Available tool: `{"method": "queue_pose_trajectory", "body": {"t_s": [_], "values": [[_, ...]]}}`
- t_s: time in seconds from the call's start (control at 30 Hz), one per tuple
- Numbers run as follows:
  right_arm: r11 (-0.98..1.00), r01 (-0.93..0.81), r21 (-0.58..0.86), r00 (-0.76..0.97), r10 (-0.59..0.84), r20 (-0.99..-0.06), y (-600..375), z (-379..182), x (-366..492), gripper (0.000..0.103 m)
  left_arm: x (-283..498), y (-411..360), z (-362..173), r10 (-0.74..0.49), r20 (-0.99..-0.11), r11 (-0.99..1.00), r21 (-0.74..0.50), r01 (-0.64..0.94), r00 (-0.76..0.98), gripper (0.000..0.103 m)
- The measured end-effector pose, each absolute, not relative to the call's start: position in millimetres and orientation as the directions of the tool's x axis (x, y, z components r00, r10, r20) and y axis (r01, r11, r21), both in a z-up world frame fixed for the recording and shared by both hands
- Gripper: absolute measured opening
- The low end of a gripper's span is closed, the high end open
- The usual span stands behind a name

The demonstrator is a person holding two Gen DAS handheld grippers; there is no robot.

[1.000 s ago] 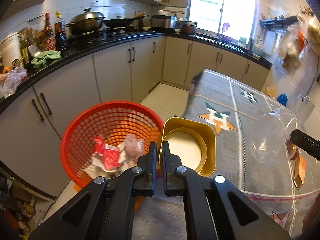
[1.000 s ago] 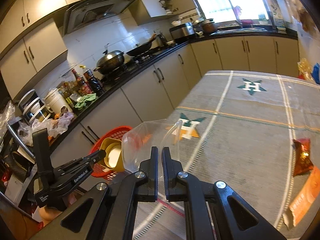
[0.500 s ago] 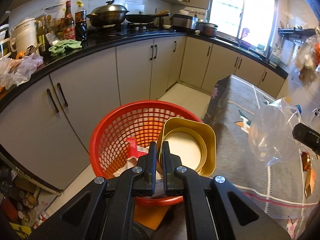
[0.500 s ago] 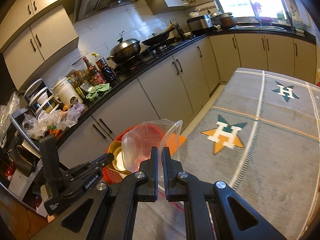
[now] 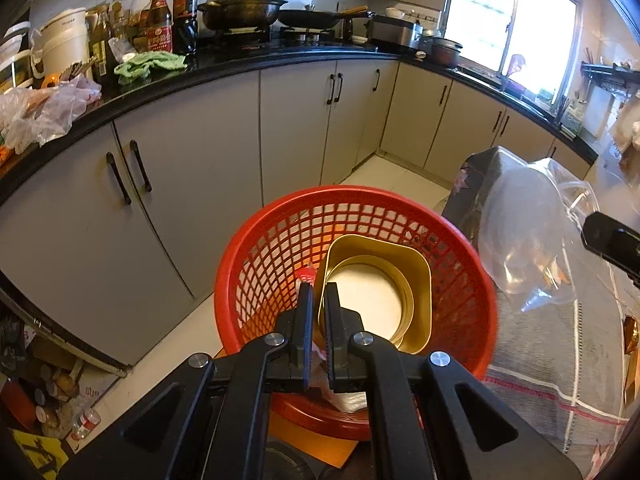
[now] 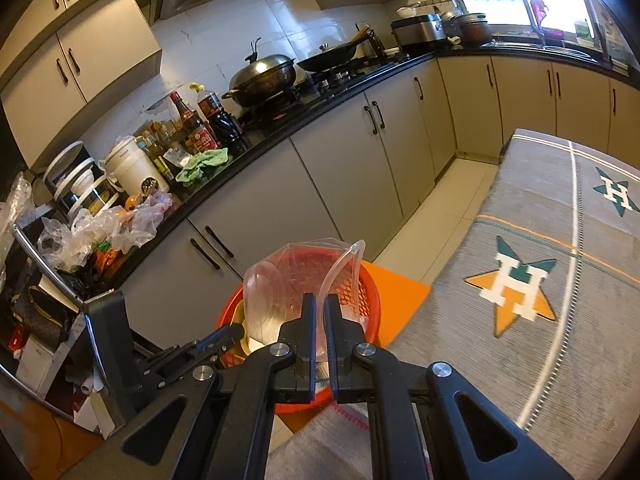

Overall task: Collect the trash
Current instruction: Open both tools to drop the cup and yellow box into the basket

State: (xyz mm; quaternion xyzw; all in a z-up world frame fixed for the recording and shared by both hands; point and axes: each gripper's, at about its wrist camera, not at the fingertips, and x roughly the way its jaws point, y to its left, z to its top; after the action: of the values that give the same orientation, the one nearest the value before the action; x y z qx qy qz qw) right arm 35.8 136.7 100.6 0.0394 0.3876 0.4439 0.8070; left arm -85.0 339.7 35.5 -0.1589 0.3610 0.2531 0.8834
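The gold foil tray [image 5: 376, 300] is pinched by its rim in the clenched left gripper [image 5: 316, 300] and hangs over the mouth of the red mesh basket [image 5: 280, 248], which stands on the pale tiled floor [image 5: 384, 176] beside the table. A clear plastic container [image 6: 296, 292] (thin, crumpled, see-through) is clamped in the right gripper [image 6: 318, 312], also above the basket's rim, on the table side. Inside the basket, part of a red wrapper [image 5: 306, 274] shows behind the tray; the rest is hidden. The table [image 6: 560, 320] wears a grey cloth with star-and-H patches. Grey cabinets [image 5: 200, 152] under a black counter [image 5: 224, 66] run round the room to a bright window [image 5: 508, 20]. On the counter stand bottles [image 5: 160, 20], a green cloth [image 5: 150, 62], a lidded wok [image 5: 242, 6] and loose plastic bags [image 5: 44, 108].
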Motion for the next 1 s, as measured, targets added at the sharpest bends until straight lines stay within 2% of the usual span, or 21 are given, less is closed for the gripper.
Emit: {"method": "queue_pose_trajectory", "body": {"t_s": [0.63, 0.7, 0.73, 0.83, 1.0], "values": [[0.622, -0.661, 0.42, 0.259, 0.714, -0.651, 176.8, 62.4, 53.8, 0.008, -78.3, 347.8, 17.8, 0.343, -0.736, 0.815, -0.075, -0.574, 0.584, 0.008], [0.617, -0.658, 0.432, 0.242, 0.716, -0.654, 177.3, 60.9, 54.6, 0.018, -78.5, 346.0, 19.7, 0.341, -0.732, 0.819, -0.077, -0.569, 0.59, 0.012], [0.618, -0.655, 0.434, 0.241, 0.716, -0.655, 176.7, 60.8, 54.8, 0.027, -78.6, 345.1, 20.4, 0.338, -0.732, 0.82, -0.079, -0.567, 0.591, 0.016], [0.608, -0.656, 0.447, 0.233, 0.727, -0.646, 170.9, 64.3, 53.5, 0.029, -80.8, 342.5, 24.6, 0.343, -0.724, 0.821, -0.078, -0.566, 0.598, 0.023], [0.617, -0.656, 0.435, 0.261, 0.726, -0.636, 151.9, 76.2, 47.2, 0.029, -85.5, 335.0, 34.2, 0.341, -0.716, 0.821, -0.088, -0.563, 0.609, 0.026]]}}
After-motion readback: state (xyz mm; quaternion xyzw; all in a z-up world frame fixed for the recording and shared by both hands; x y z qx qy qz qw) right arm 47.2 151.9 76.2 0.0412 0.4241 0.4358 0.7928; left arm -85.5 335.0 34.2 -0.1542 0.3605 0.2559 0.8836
